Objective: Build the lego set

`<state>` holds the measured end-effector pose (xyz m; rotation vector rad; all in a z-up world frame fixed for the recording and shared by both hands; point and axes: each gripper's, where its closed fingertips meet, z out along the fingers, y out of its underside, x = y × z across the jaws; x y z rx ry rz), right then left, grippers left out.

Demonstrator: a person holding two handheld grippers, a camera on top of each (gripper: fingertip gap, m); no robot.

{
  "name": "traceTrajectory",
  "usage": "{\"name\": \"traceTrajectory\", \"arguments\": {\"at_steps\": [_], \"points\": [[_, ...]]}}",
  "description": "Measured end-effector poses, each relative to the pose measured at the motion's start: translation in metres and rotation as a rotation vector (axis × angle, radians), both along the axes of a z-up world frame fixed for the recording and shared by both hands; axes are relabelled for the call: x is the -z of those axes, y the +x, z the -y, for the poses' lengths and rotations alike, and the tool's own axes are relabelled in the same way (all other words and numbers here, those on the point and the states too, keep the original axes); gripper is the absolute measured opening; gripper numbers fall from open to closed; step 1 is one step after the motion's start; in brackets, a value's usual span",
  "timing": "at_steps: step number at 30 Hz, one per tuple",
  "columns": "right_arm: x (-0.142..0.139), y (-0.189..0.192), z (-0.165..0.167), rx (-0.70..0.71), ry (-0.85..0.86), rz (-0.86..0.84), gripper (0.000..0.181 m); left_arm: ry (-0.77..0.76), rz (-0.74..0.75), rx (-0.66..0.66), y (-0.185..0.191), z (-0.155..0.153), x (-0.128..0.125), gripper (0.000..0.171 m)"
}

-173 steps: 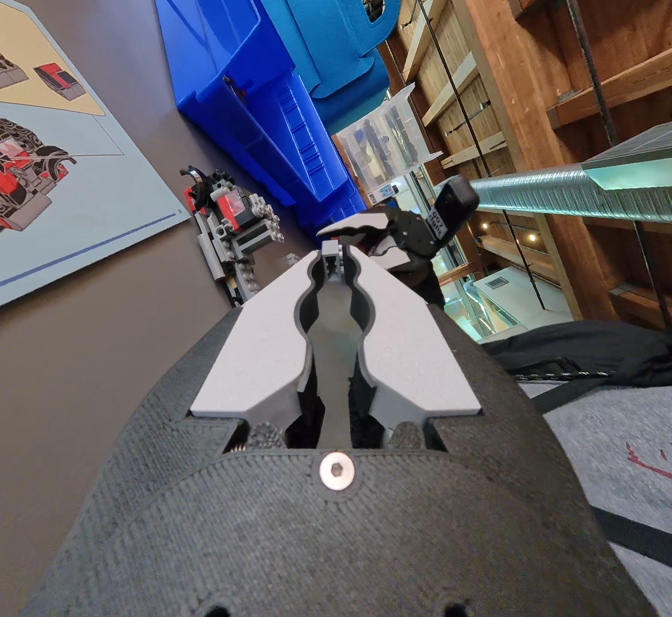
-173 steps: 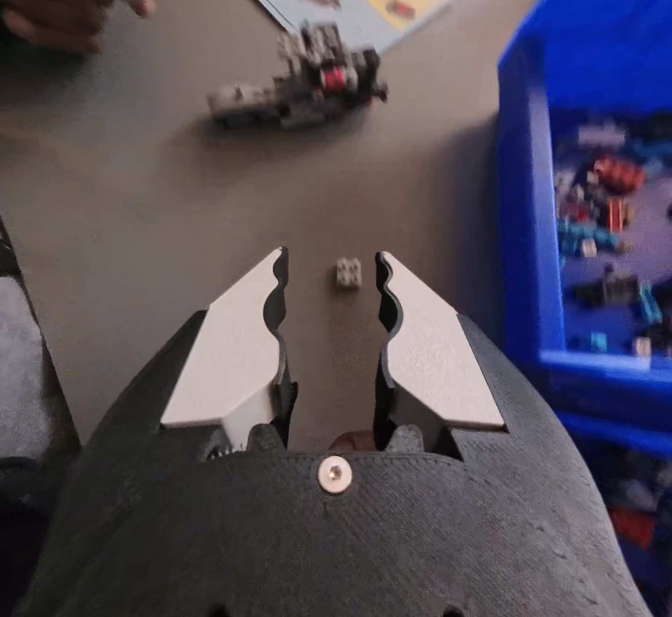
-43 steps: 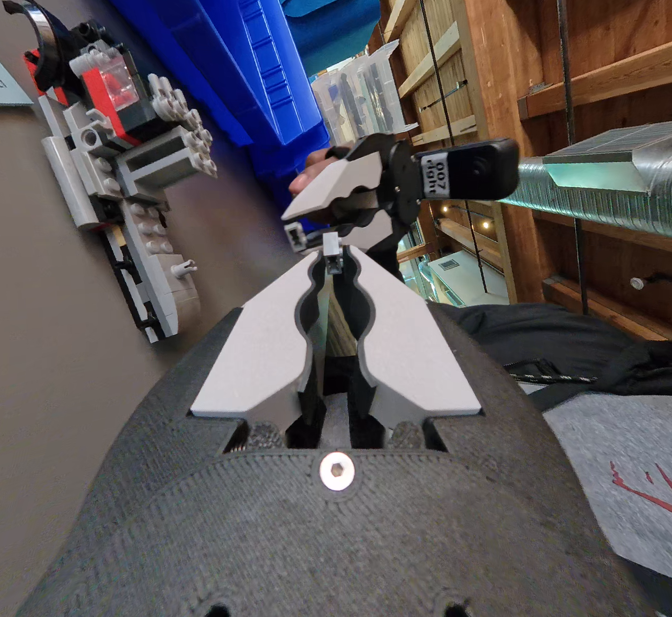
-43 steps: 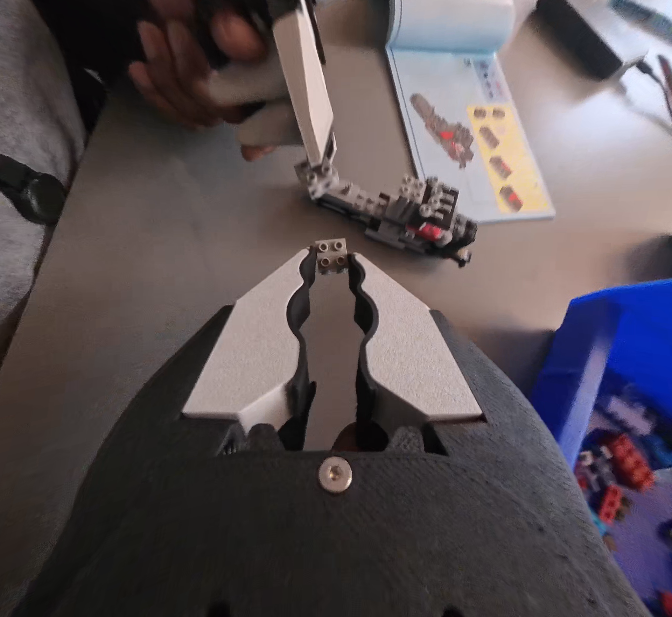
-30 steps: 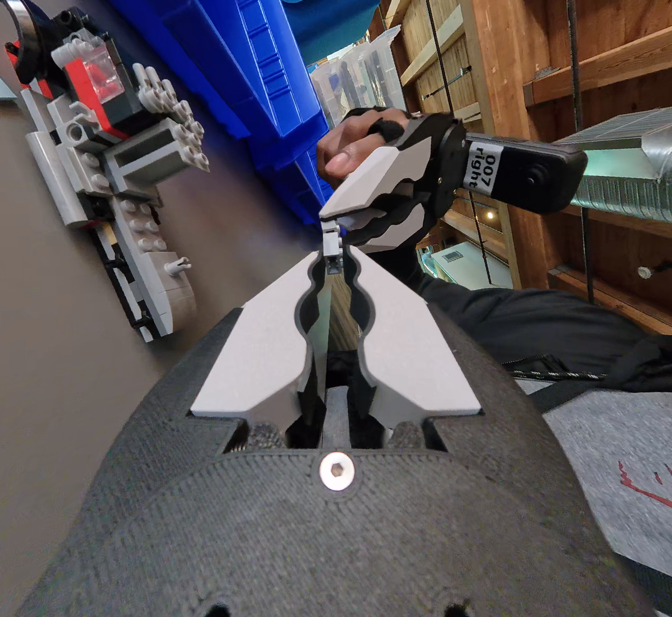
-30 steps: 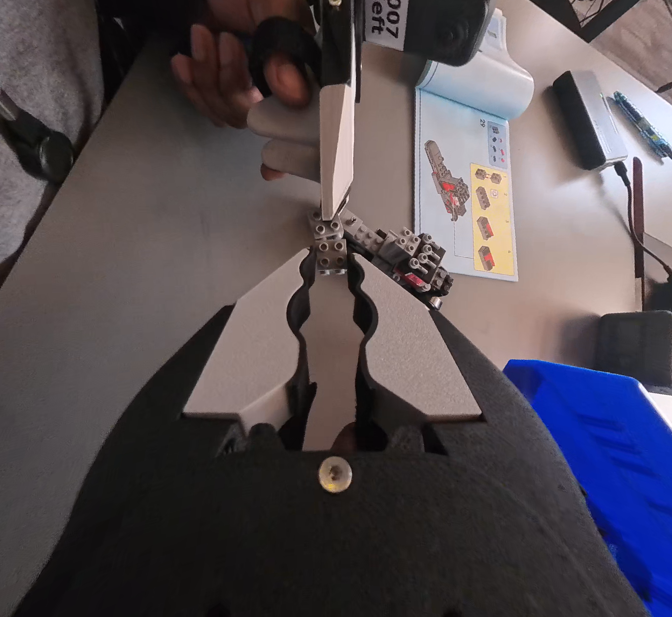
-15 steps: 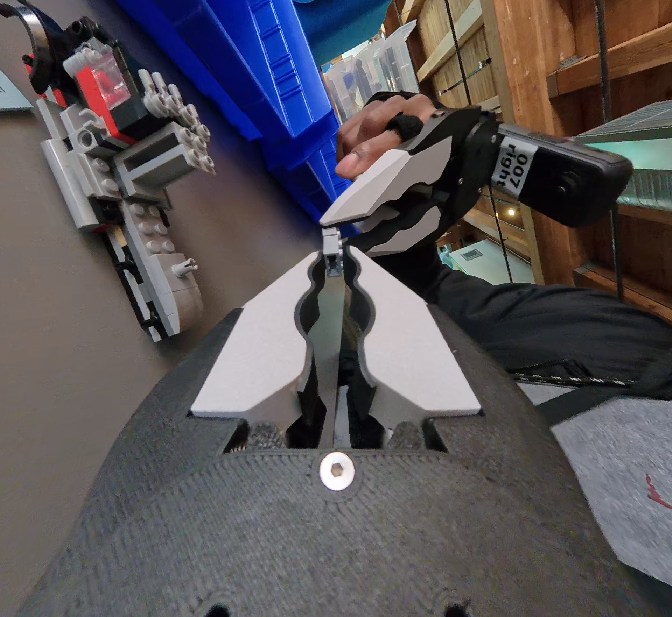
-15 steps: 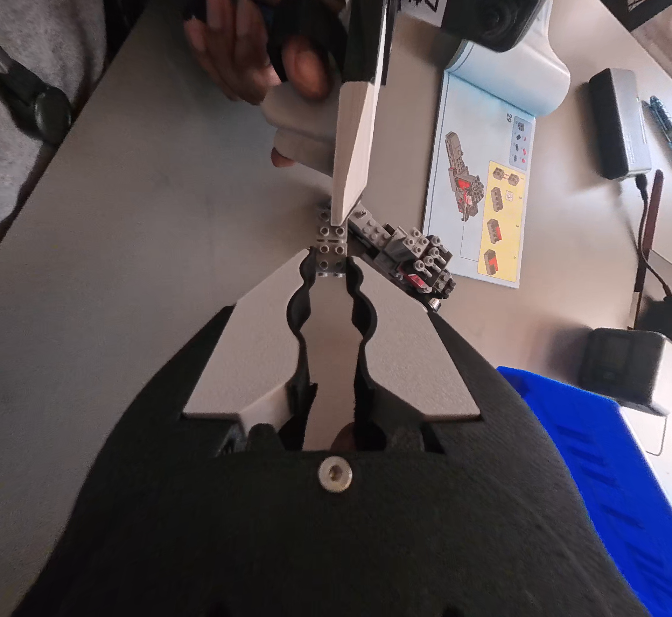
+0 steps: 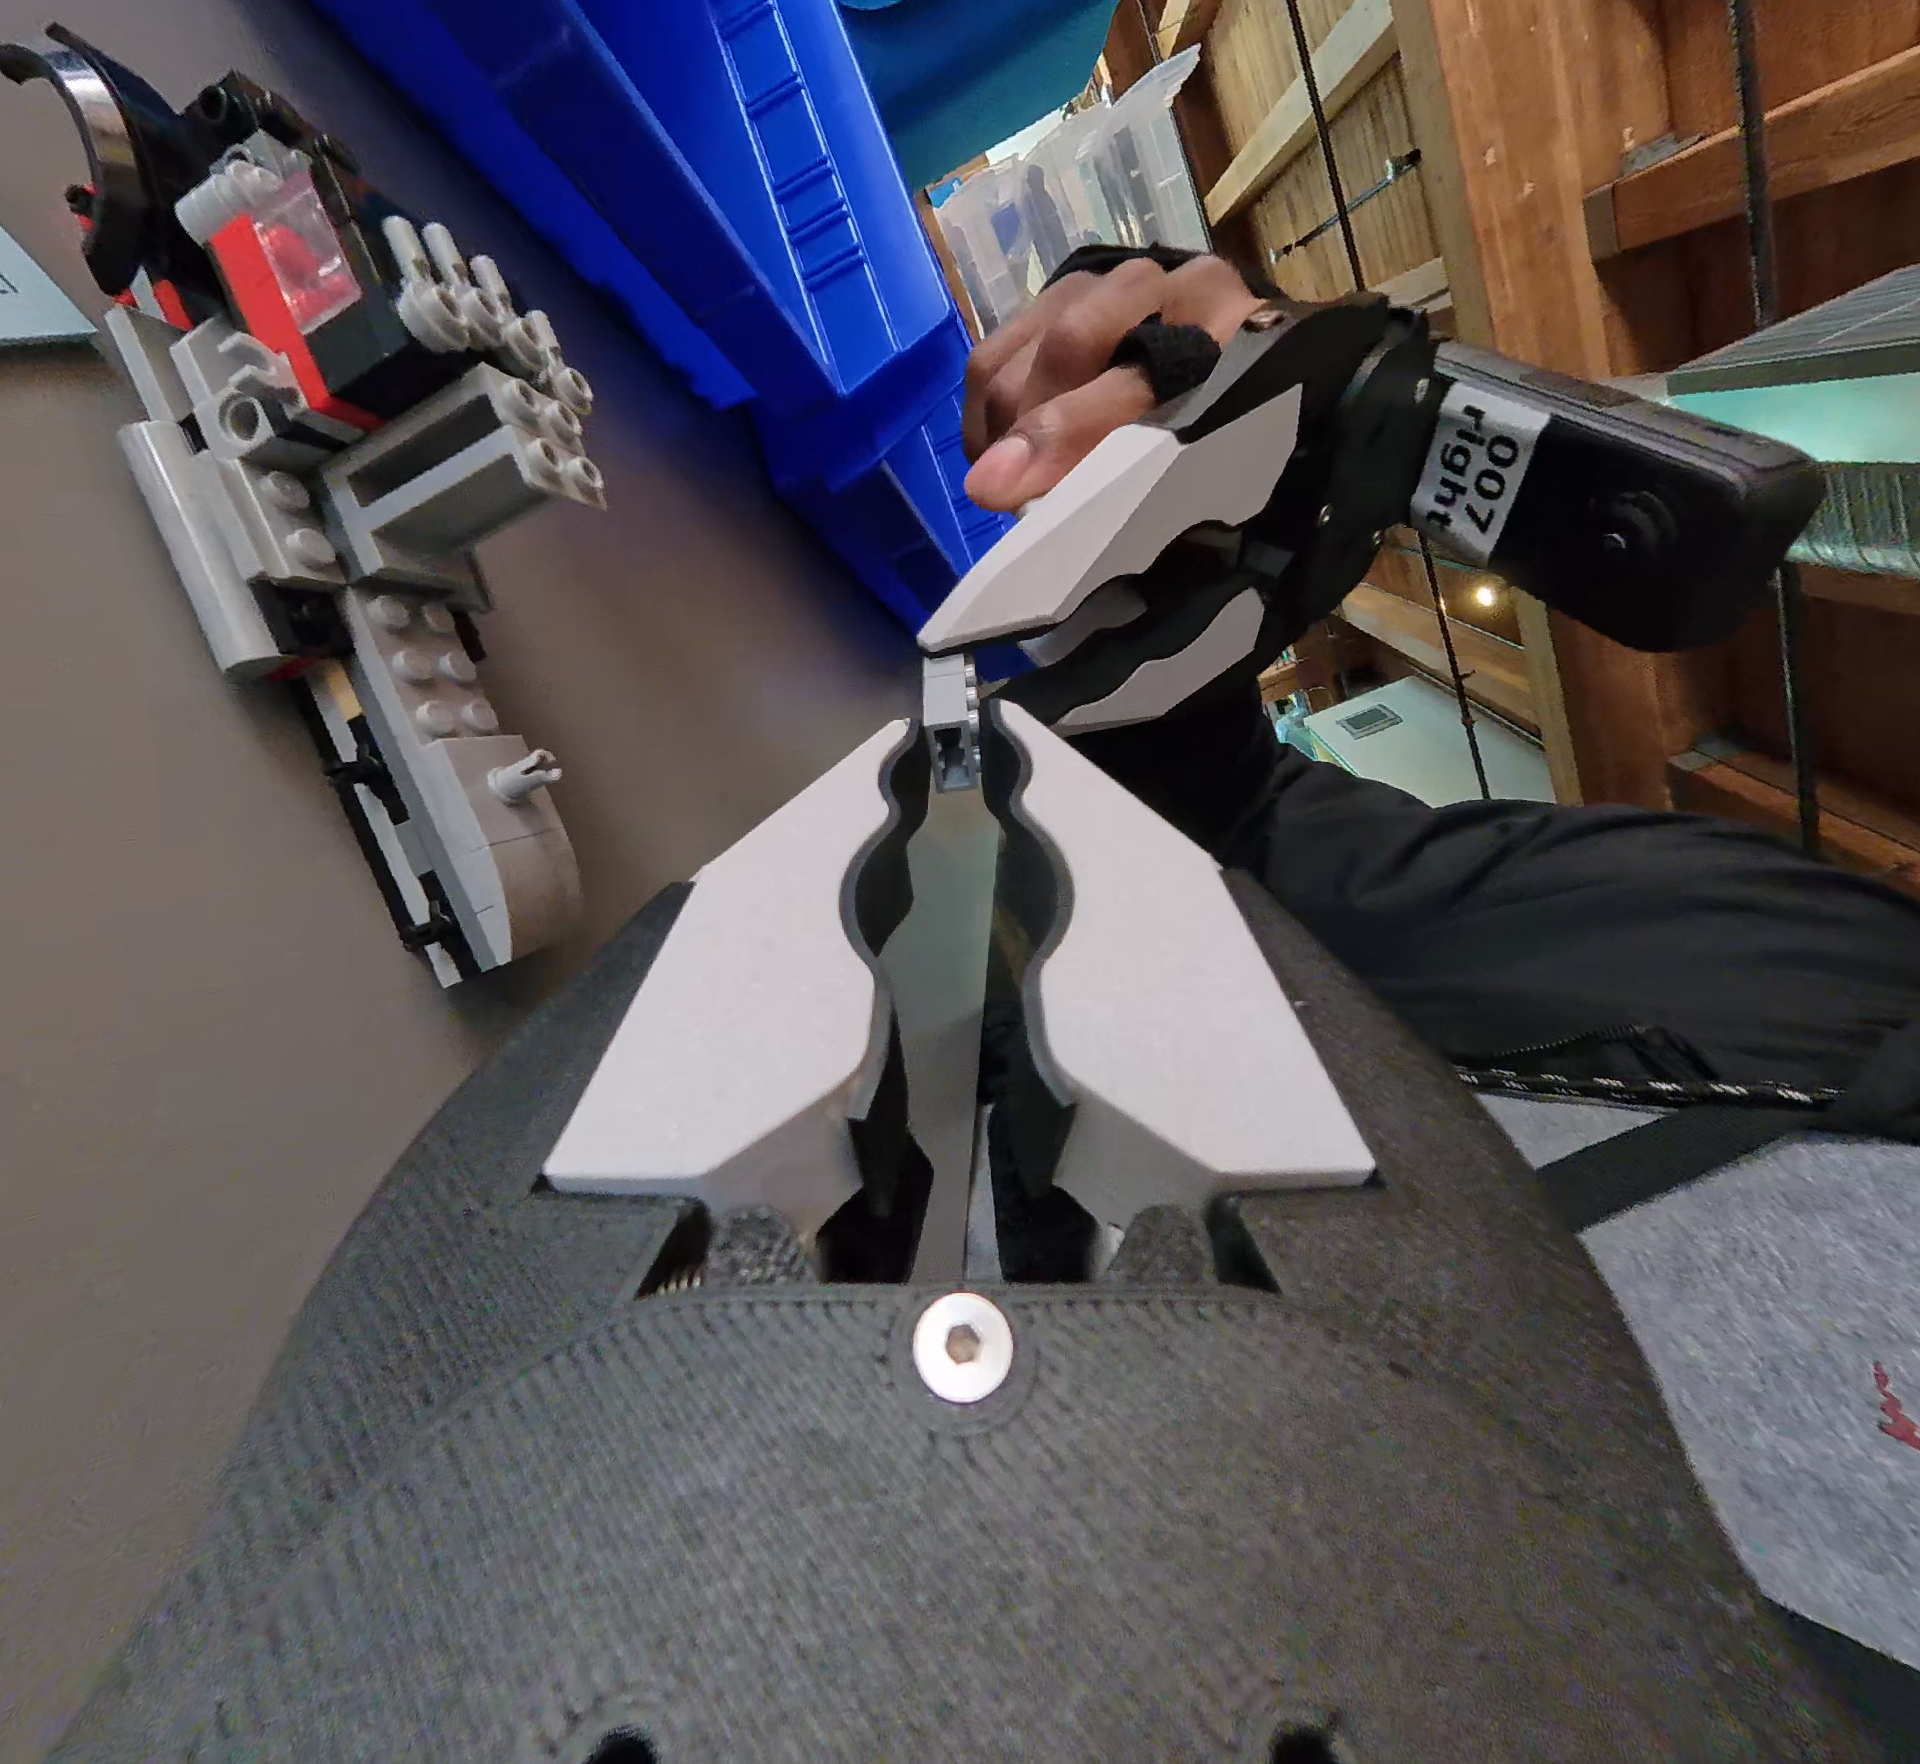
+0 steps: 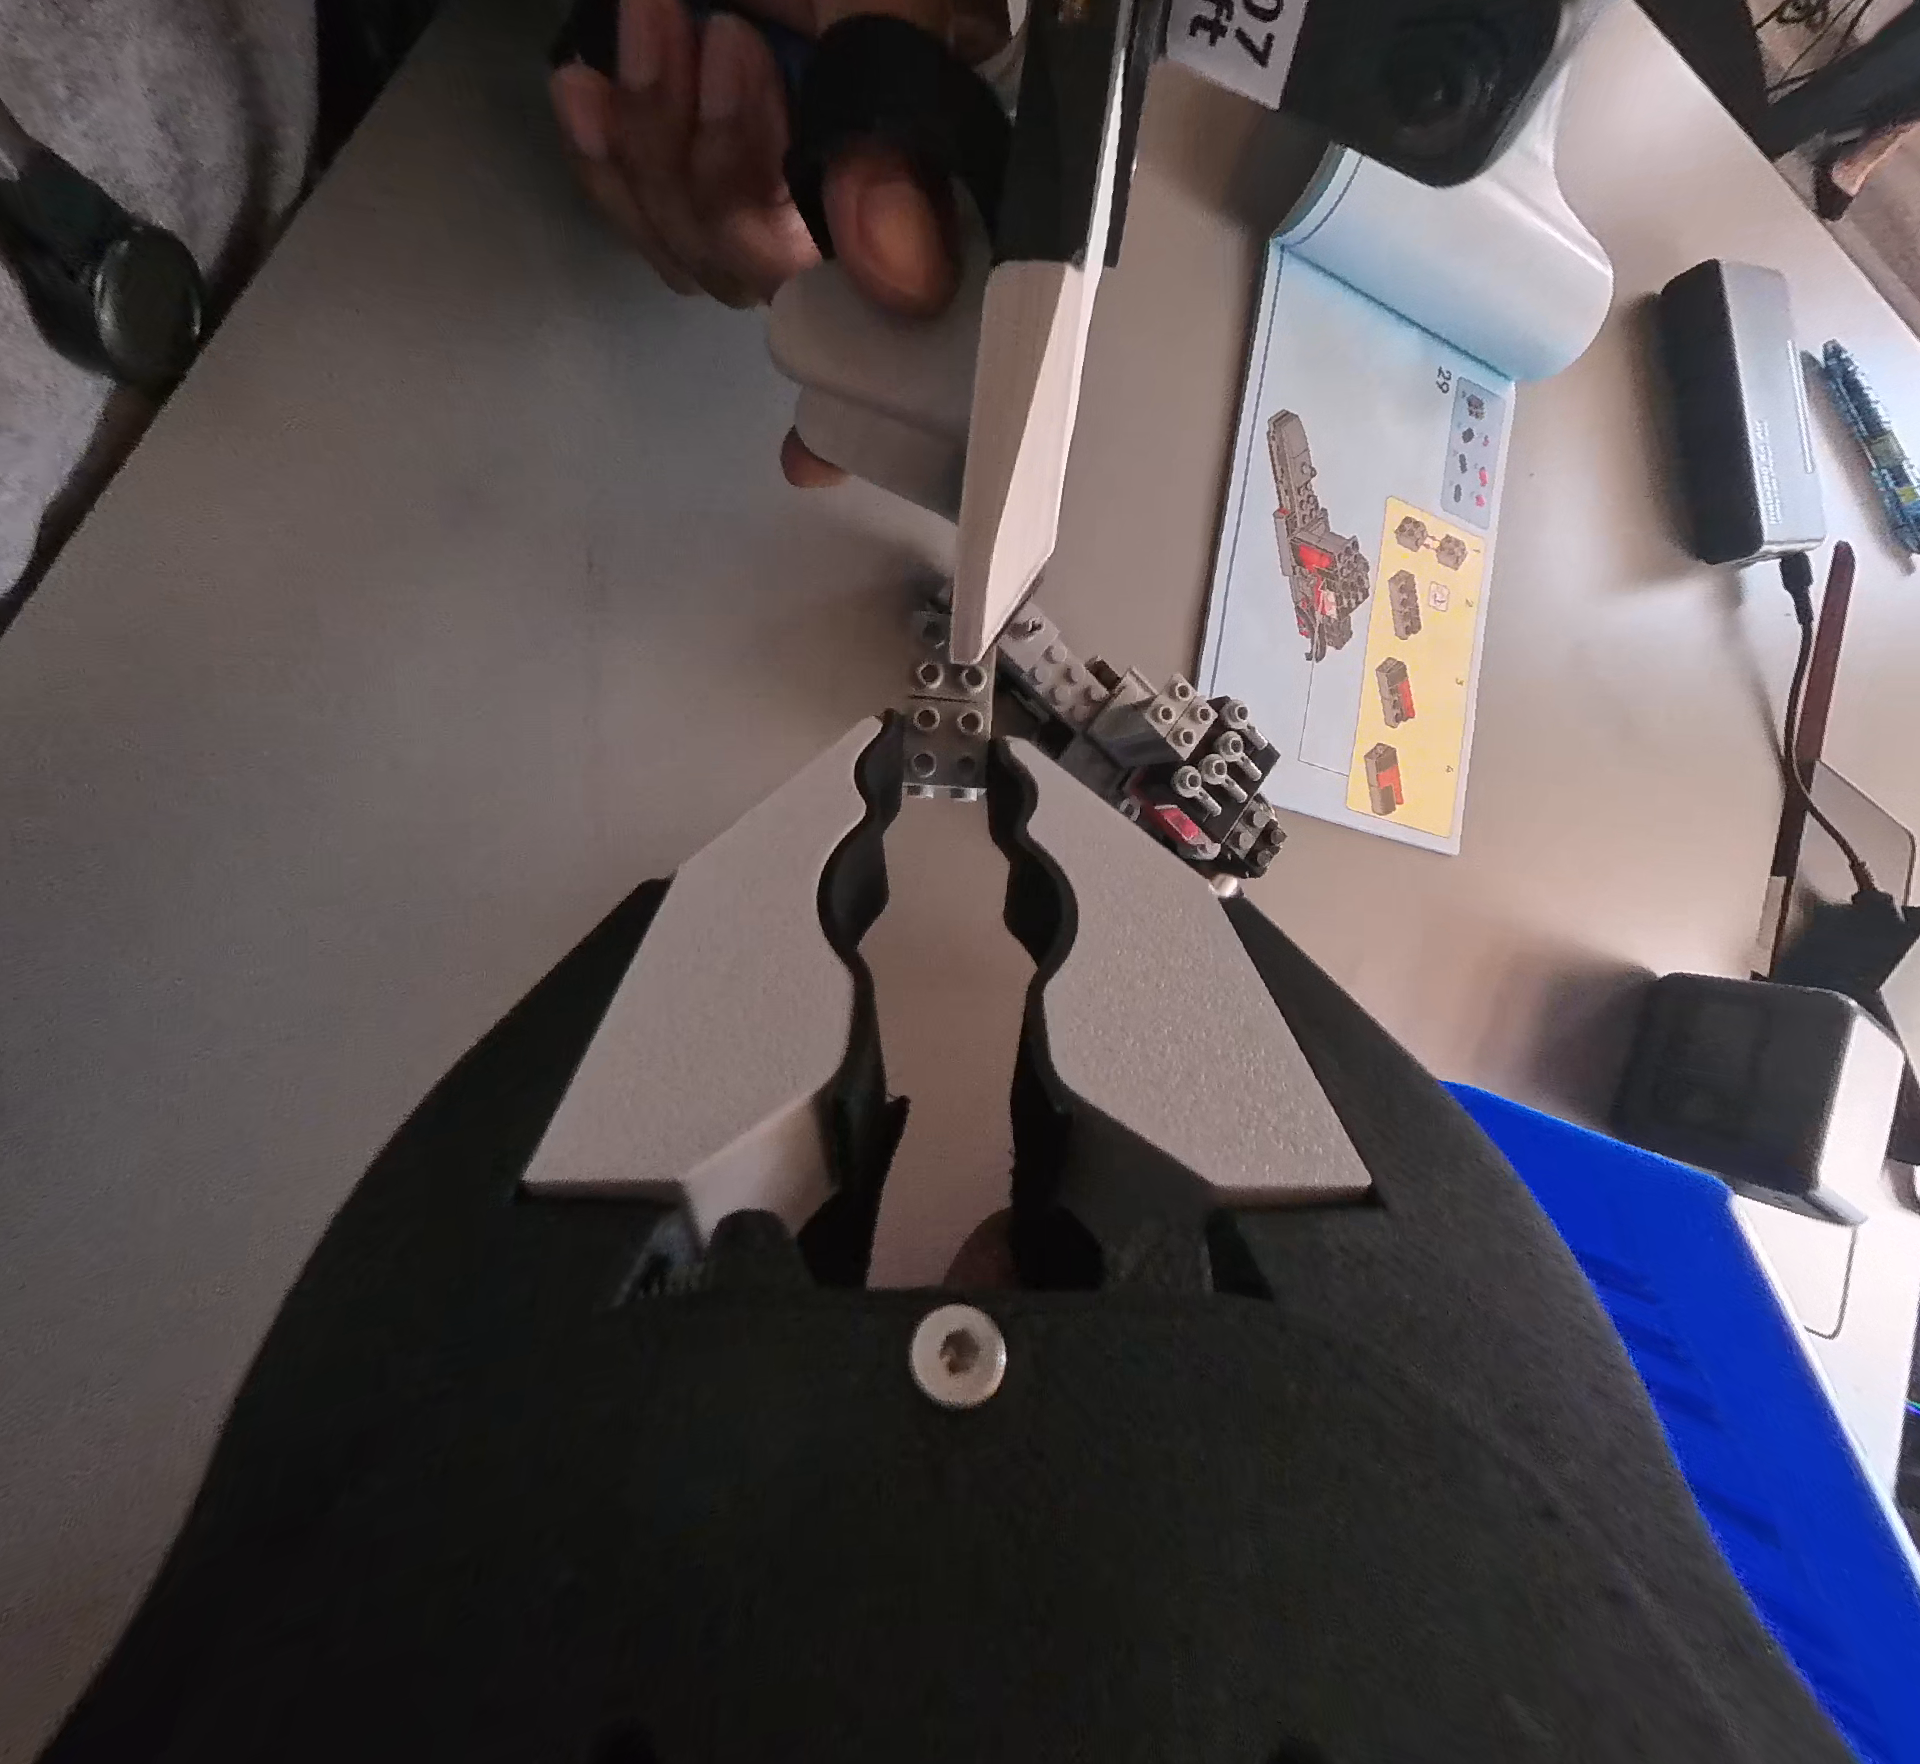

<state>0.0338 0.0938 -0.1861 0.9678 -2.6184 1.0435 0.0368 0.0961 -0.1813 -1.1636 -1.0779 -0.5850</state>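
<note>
My left gripper (image 9: 954,727) is shut on a small grey Lego piece (image 9: 954,760), held above the table. My right gripper (image 10: 940,746) is shut on a small grey studded piece (image 10: 945,758). The two pieces meet end to end between the gripper tips; the left's piece shows in the right wrist view (image 10: 948,678) and the right's piece shows in the left wrist view (image 9: 948,688). The right gripper (image 9: 987,639) comes in from the upper right, the left gripper (image 10: 971,639) from above. The partly built grey, black and red Lego model (image 9: 343,488) (image 10: 1153,748) lies on the table beyond them.
An open instruction booklet (image 10: 1371,592) lies behind the model. Blue bins (image 9: 623,104) stand along the table's far side, one (image 10: 1714,1351) at the lower right. Black devices (image 10: 1745,426) (image 10: 1745,1091) and cables sit at the table's right. A person's hands hold both grippers. My two grippers' fingertips are within a few centimetres of each other.
The right gripper picked the grey piece off the table, lifted it, and brought it up against the piece in the left gripper. Both grippers stay shut; the pieces now touch.
</note>
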Motion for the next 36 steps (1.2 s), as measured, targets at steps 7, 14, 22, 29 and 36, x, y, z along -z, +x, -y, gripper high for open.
{"name": "traceTrajectory", "arguments": {"at_steps": [7, 14, 22, 29, 36], "points": [[-0.004, -0.002, 0.005, 0.051, -0.083, 0.076, 0.015, 0.023, -0.004, -0.021, -0.003, 0.003, -0.003, 0.01], [-0.012, -0.002, 0.009, 0.083, -0.182, 0.136, 0.016, 0.08, -0.019, -0.021, -0.004, 0.006, -0.01, 0.011], [-0.033, -0.016, 0.015, 0.287, -0.449, 0.221, 0.042, 0.228, -0.022, -0.108, -0.014, 0.022, -0.025, 0.011], [-0.044, -0.027, 0.028, 0.531, -0.74, 0.225, 0.052, 0.579, 0.125, -0.243, -0.03, 0.042, -0.044, 0.011], [-0.055, -0.034, 0.05, 0.633, -0.881, 0.115, 0.054, 0.771, 0.244, -0.281, -0.032, 0.044, -0.044, 0.011]]}}
